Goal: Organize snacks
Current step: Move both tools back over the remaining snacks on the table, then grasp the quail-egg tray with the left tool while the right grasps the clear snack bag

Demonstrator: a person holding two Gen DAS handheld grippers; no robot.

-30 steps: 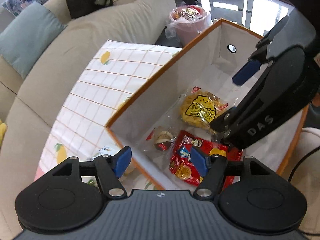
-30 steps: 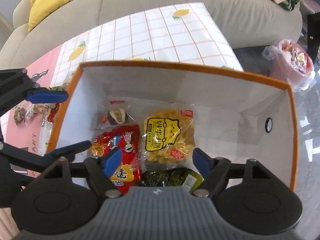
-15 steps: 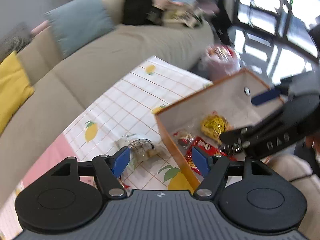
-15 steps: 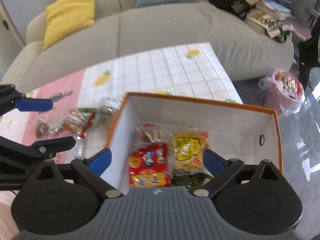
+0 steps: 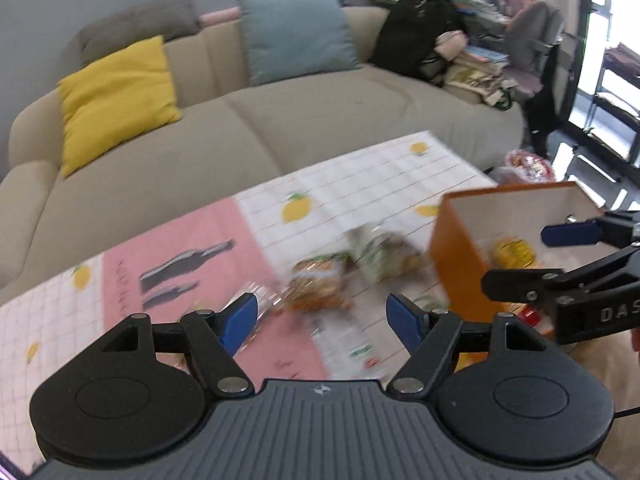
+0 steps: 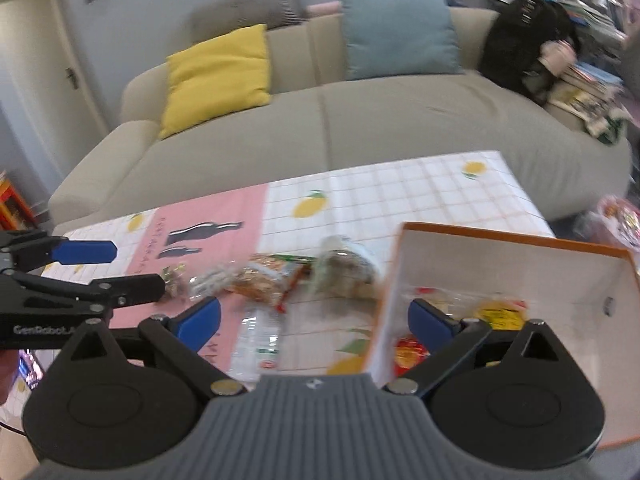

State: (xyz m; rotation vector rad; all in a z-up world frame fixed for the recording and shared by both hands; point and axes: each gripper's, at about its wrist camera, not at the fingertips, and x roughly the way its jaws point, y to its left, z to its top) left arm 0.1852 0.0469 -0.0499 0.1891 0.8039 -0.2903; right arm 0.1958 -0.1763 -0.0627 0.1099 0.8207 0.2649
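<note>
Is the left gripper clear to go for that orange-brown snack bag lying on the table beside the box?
Probably yes. The left gripper is open and empty, the orange-brown snack bag lies just ahead on the table, and nothing sits between them.

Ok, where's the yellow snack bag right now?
The yellow bag lies inside the orange box, right of the red bag; in the left wrist view it shows at far right.

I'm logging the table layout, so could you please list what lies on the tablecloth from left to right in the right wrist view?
small dark snack packet → orange-brown snack bag → greenish clear bag → orange-rimmed box, with the yellow snack bag inside it.
</note>
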